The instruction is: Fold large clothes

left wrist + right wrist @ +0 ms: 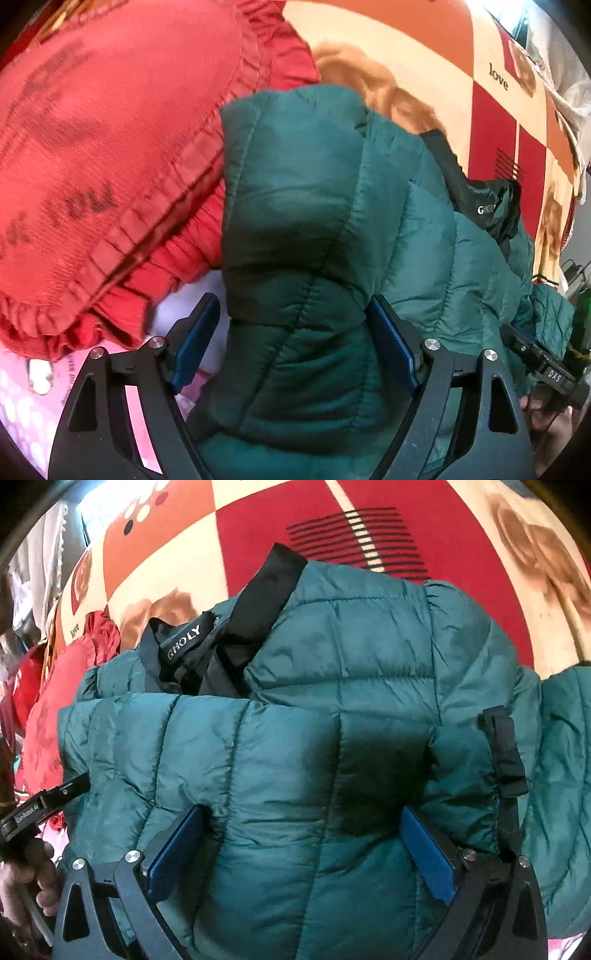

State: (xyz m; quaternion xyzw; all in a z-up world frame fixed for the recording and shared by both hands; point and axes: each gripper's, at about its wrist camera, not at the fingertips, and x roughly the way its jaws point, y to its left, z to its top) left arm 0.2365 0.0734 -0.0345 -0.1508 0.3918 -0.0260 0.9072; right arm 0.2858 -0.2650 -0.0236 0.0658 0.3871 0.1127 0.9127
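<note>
Only the left wrist view shows the red pillow beside the jacket

Red-and-cream patterned blanket

Home bedroom, patterned blanket on bed, red frilled pillow, hanging clothes

Black claw, blue pads, silver screws.
</note>
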